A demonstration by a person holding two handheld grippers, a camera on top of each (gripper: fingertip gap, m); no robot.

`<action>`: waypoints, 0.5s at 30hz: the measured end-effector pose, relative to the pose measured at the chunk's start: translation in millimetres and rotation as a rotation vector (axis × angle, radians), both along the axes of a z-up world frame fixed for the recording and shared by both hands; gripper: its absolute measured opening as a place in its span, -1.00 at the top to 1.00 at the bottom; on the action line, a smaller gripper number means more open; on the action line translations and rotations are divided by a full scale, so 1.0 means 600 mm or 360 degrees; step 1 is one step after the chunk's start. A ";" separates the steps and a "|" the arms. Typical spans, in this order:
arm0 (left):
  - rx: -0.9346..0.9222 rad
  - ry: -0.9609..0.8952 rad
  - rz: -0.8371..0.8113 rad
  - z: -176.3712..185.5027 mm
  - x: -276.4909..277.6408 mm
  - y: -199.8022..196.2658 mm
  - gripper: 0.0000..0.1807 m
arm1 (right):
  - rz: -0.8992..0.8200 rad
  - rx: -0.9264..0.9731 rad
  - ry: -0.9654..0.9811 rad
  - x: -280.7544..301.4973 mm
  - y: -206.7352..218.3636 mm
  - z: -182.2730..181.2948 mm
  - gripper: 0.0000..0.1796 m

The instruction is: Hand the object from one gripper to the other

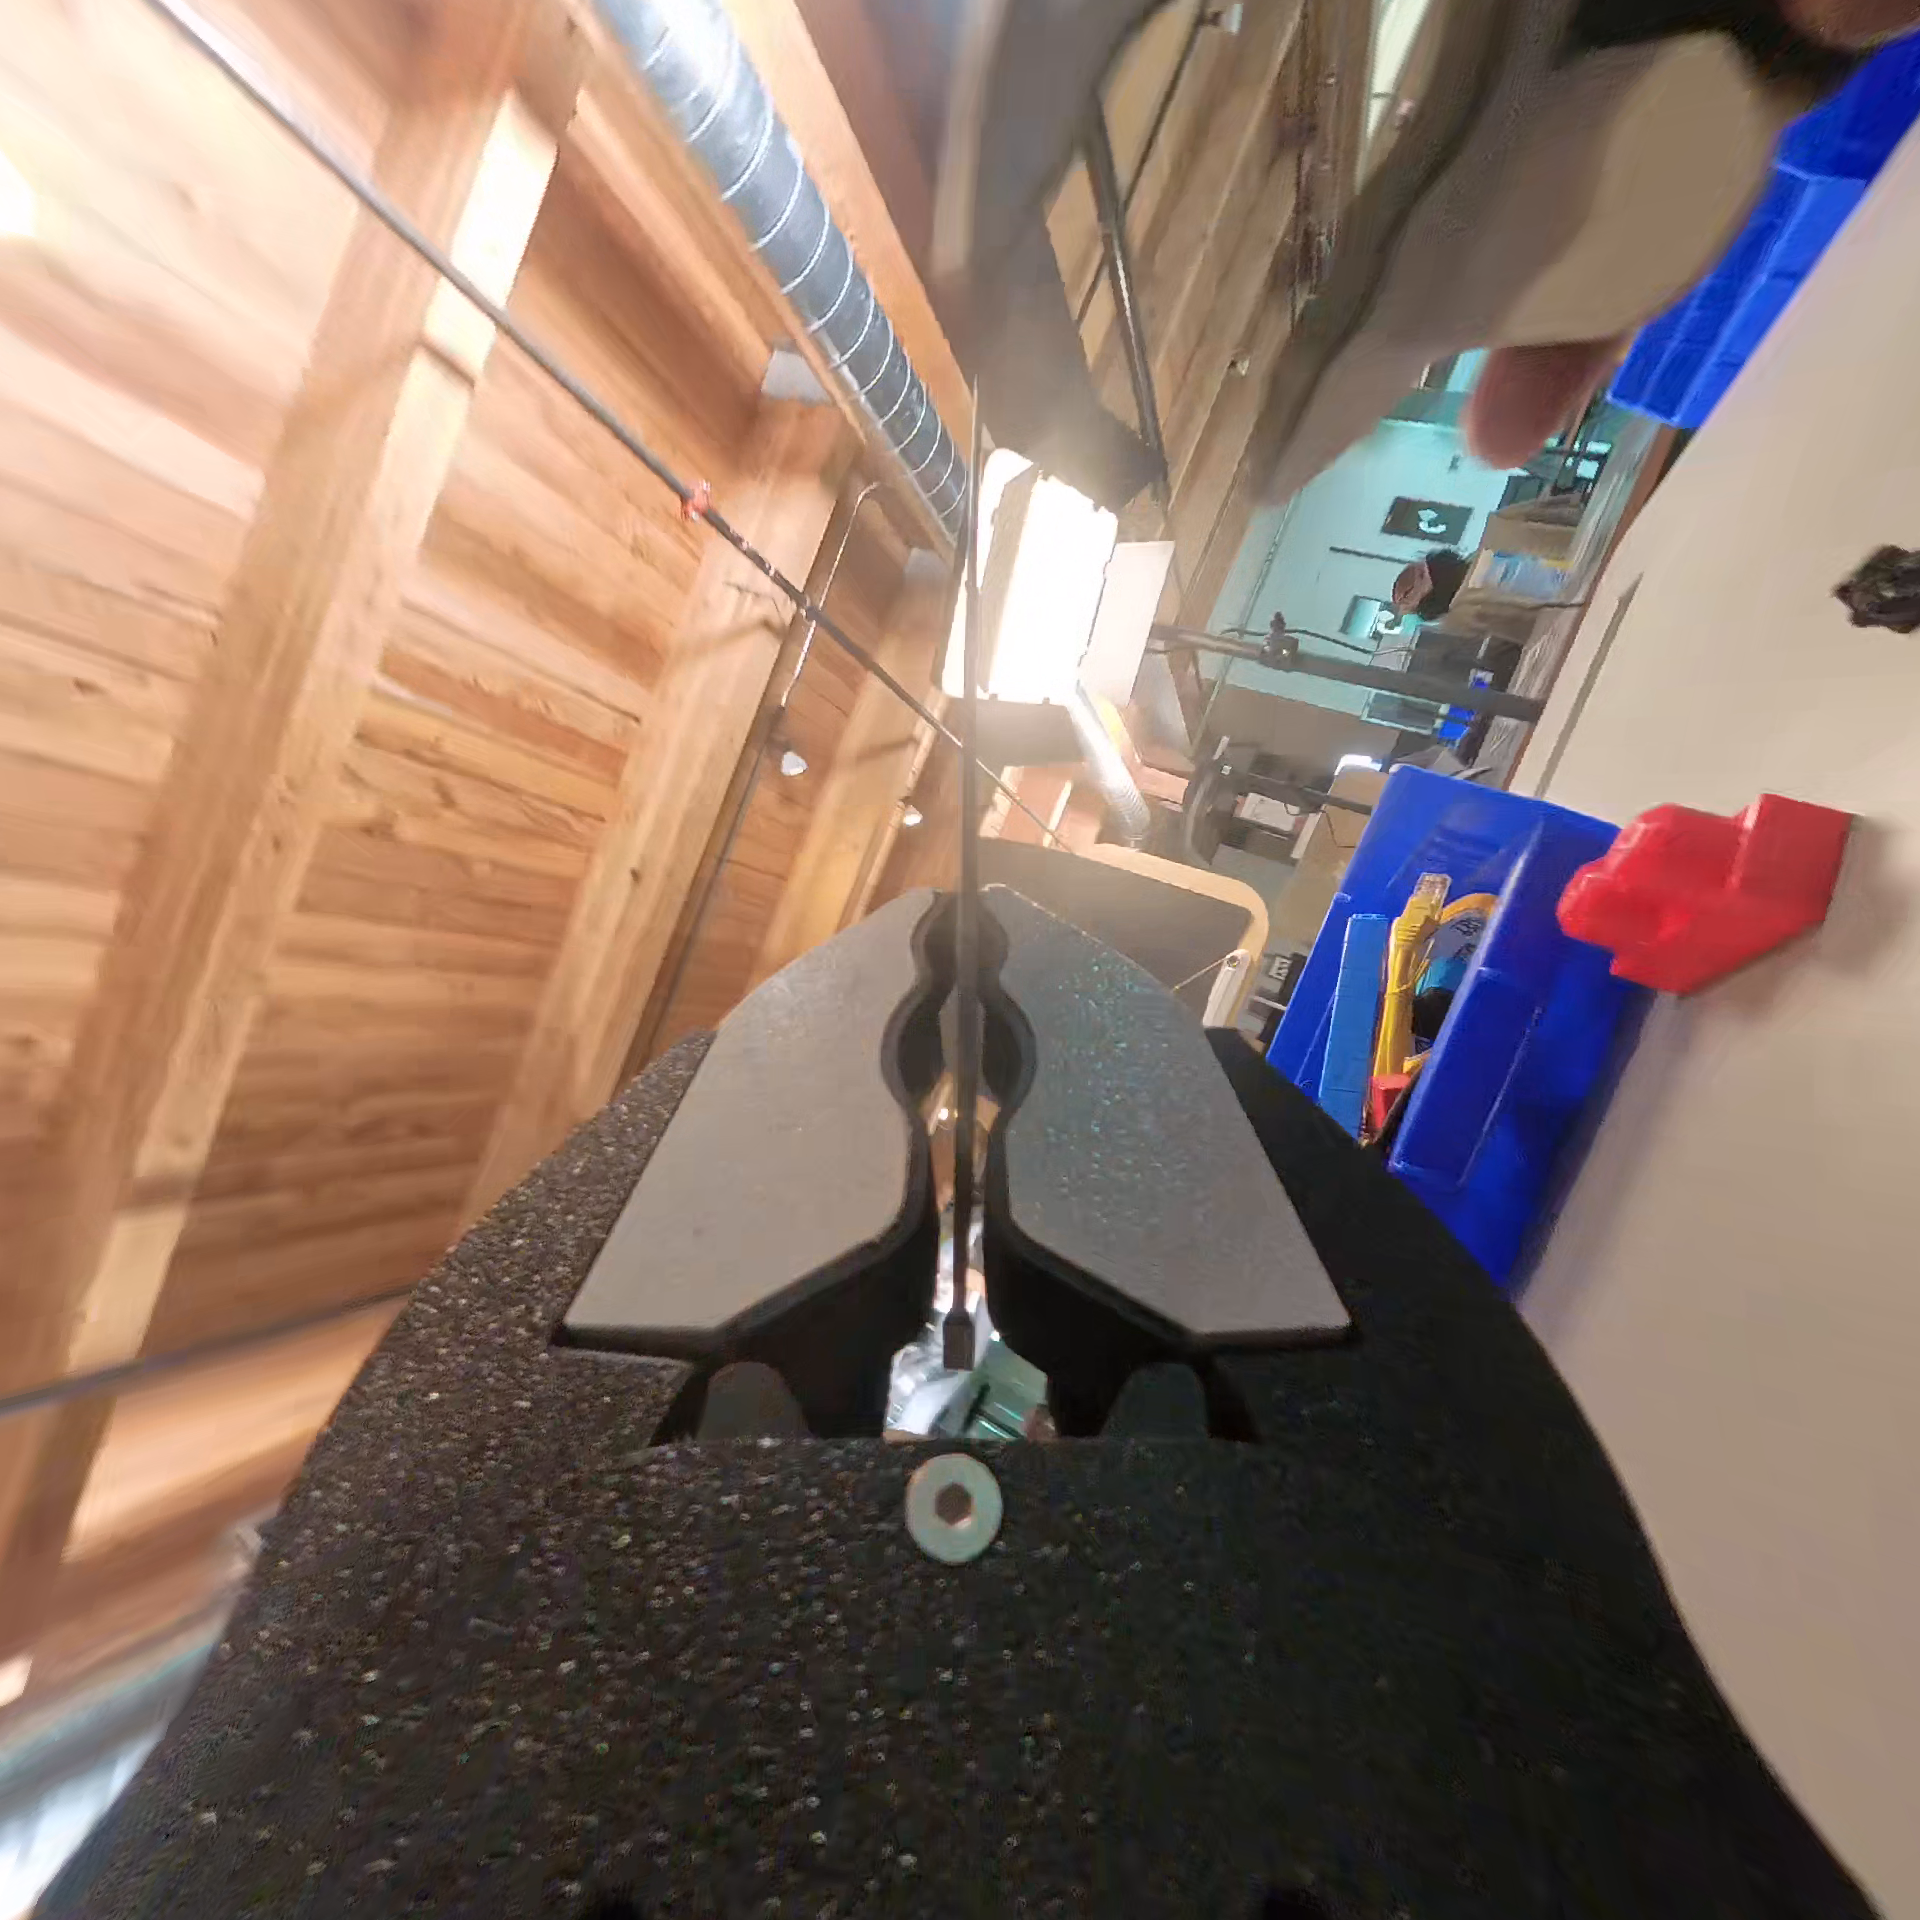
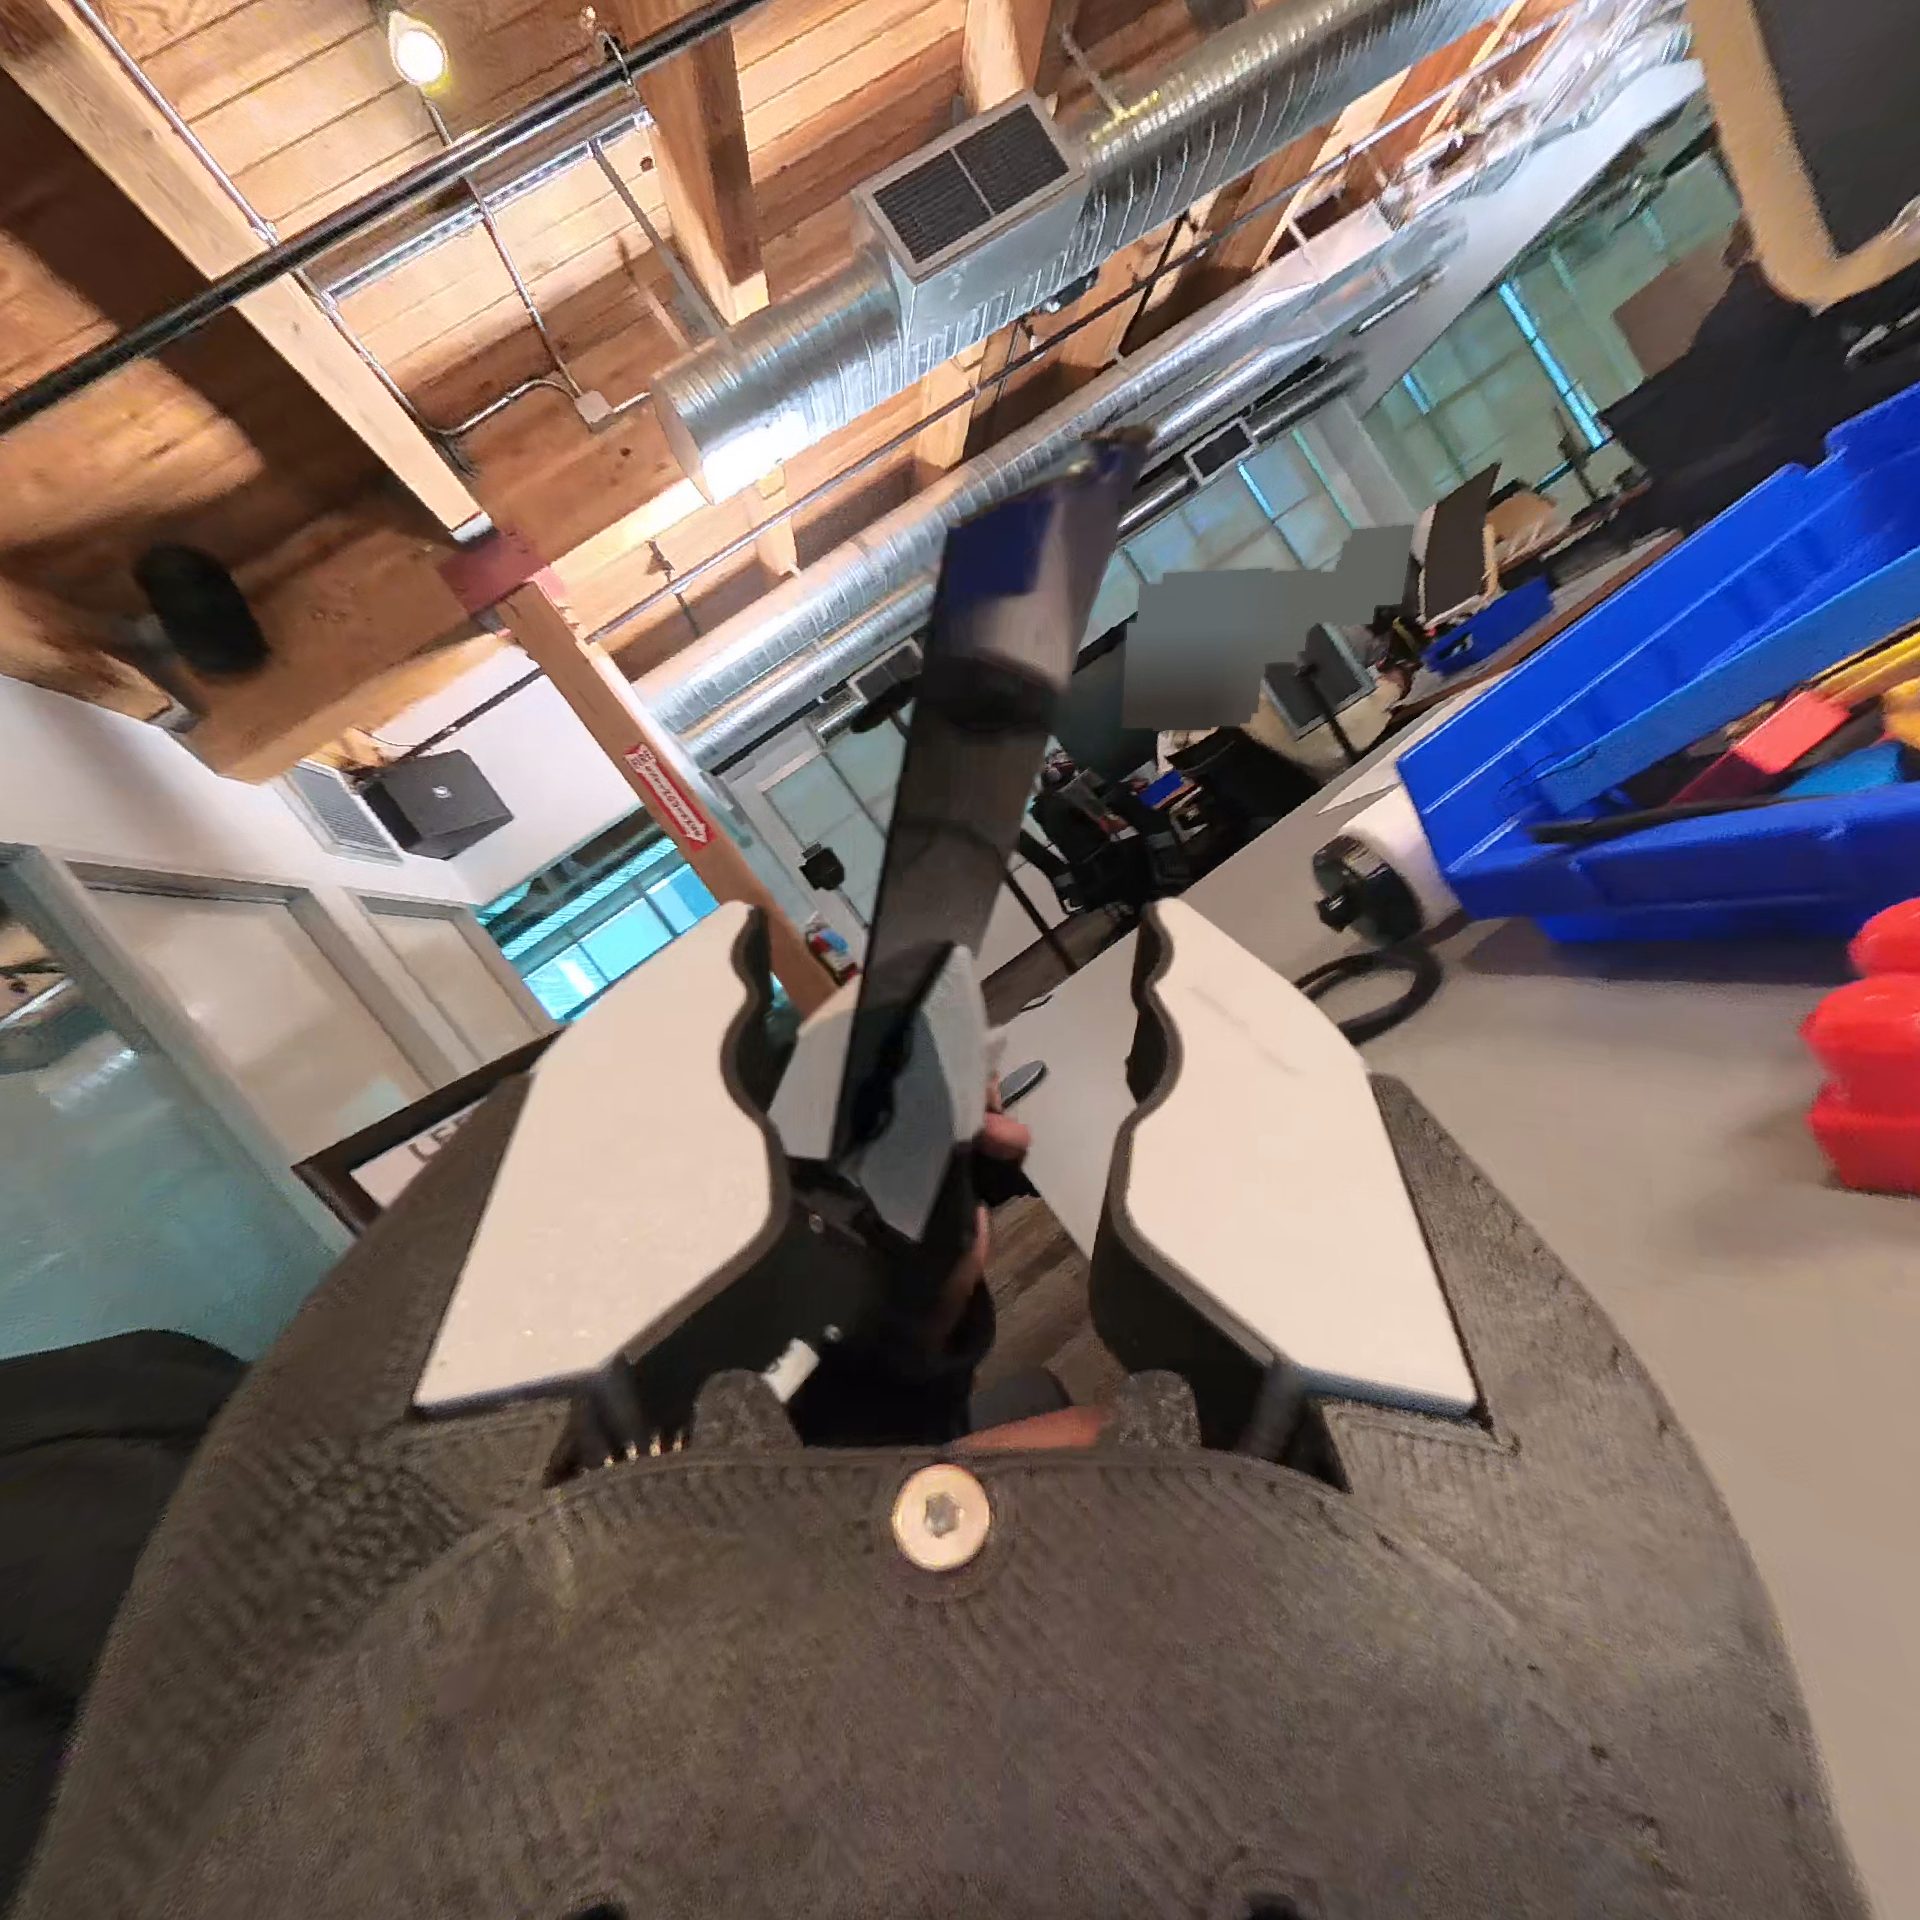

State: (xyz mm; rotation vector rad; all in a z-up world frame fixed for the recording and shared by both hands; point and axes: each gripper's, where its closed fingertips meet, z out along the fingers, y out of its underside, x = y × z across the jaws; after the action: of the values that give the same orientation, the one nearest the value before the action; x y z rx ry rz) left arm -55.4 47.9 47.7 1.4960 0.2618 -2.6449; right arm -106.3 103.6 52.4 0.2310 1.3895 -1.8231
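the white tabletop (image 2: pixel 1558 1195) fills the right side of the right wrist view, with blue plastic bins (image 2: pixel 1662 748) at its far edge and a red moulded plastic block (image 2: pixel 1870 1070) at the right margin. the right gripper (image 2: pixel 951 977), a black body with pale finger plates, has its tongs spread wide. between them, lower centre, sits the left gripper (image 2: pixel 894 1091), pinching a thin flat black strip (image 2: pixel 956 821) that rises toward frame centre, its top end blurred.

in the left wrist view that strip (image 1: pixel 968 935) appears edge-on, clamped between pressed-together dark fingers (image 1: pixel 790 1122).

likely best: centre the spread tongs on the strip above the left fingers, close squarely on its flat faces, then release the left only once the pinch is firm.
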 end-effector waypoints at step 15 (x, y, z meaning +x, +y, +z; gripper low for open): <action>0.0379 -0.0832 -0.0473 -0.140 -0.049 0.028 0.36 | -0.0364 0.0137 0.0463 -0.033 -0.008 -0.031 0.99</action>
State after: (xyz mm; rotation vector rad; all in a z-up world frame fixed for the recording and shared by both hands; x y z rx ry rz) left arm -84.5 65.0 -36.2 2.3991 0.3384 -2.3550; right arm -126.0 98.7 33.8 0.1797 1.7032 -2.0478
